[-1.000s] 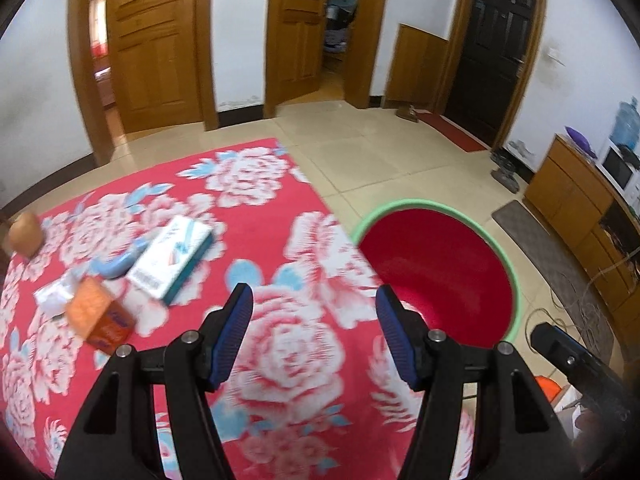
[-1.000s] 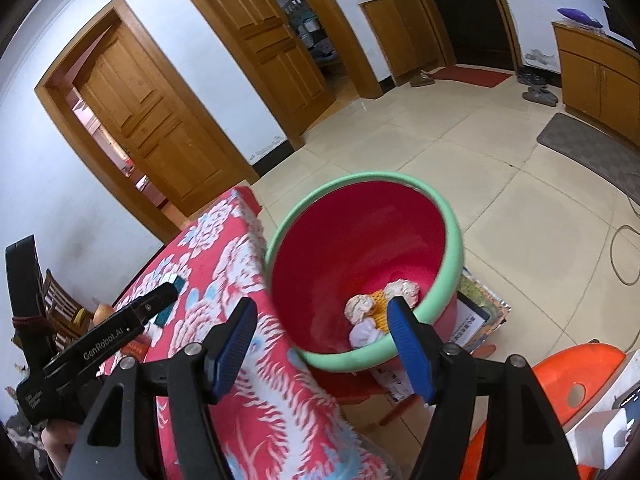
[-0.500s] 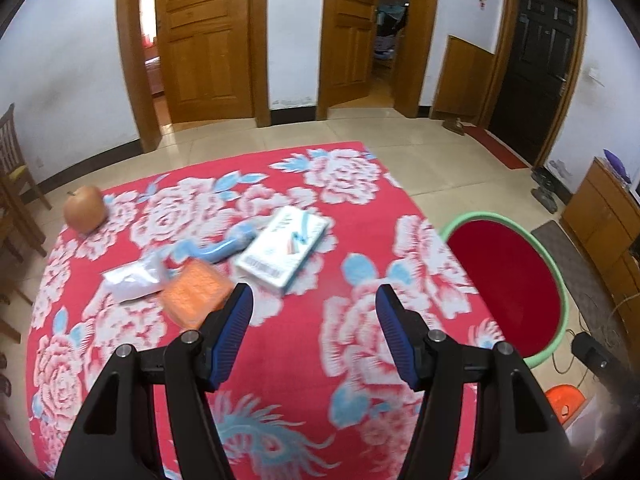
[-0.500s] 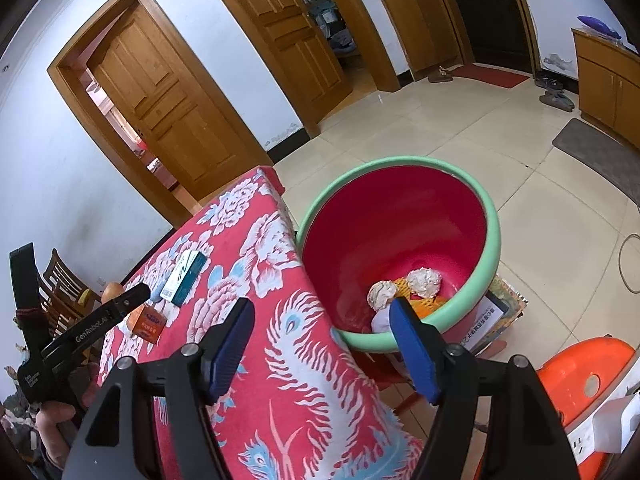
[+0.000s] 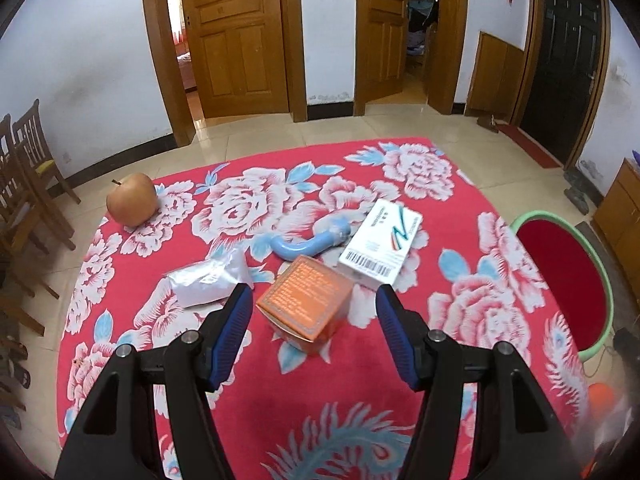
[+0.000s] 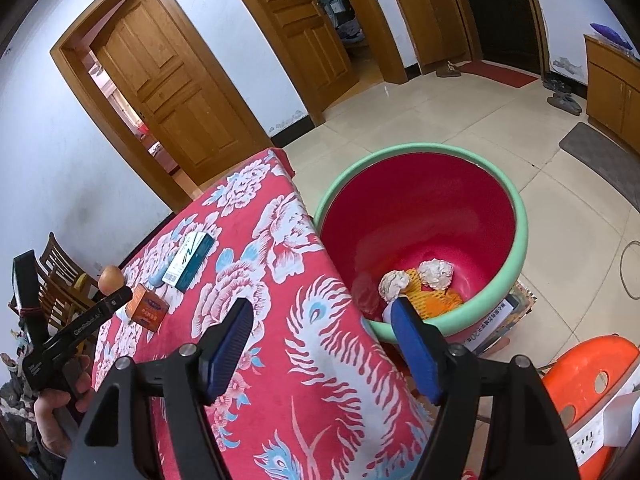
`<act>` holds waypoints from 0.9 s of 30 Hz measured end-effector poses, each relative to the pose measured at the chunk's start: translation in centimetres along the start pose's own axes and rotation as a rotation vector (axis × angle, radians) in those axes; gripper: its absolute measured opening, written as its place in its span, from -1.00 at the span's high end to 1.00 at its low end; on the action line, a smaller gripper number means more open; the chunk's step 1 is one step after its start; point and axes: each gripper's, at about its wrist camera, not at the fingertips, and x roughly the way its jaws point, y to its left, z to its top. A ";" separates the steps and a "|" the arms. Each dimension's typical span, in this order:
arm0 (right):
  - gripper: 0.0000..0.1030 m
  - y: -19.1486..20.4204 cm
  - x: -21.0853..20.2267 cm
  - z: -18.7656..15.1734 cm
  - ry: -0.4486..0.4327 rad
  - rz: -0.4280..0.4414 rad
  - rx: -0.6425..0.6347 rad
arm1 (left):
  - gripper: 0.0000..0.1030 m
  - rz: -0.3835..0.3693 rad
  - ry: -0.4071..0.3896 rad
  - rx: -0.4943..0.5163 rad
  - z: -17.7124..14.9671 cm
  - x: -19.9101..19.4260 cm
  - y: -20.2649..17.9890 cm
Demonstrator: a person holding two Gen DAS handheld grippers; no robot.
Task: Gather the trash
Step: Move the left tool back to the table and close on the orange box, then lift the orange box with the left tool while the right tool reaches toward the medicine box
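My left gripper [image 5: 314,312] is open and empty, just short of an orange box [image 5: 306,302] on the red flowered tablecloth [image 5: 240,360]. Beside the box lie a crumpled clear plastic bag [image 5: 208,282], a blue curved tube [image 5: 310,240] and a white and teal carton [image 5: 382,248]. My right gripper [image 6: 322,330] is open and empty over the table's right edge, beside the red bin with a green rim [image 6: 520,216]. The bin holds crumpled paper balls [image 6: 436,272] and an orange wrapper [image 6: 432,300]. The left gripper also shows in the right wrist view [image 6: 76,328].
An apple [image 5: 131,199] sits at the table's far left corner. Wooden chairs [image 5: 24,176] stand left of the table. An orange plastic stool [image 6: 588,376] stands right of the bin. A wooden cabinet [image 6: 612,80] lines the right wall.
My left gripper has swung left from the bin toward the items on the table, and the orange box now lies just ahead of its jaws. My right gripper has drawn back from the bin.
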 end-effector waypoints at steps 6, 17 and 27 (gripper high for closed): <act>-0.46 1.3 0.6 0.0 0.015 -0.009 -0.032 | -0.24 0.005 0.028 0.013 -0.4 1.9 0.3; -0.48 5.0 1.7 0.1 0.032 -0.012 -0.102 | -0.04 -0.092 0.043 0.019 -1.5 3.8 0.8; -0.48 9.2 3.2 0.0 0.042 -0.005 -0.178 | -0.03 -0.047 -0.036 -0.053 -0.9 2.0 3.6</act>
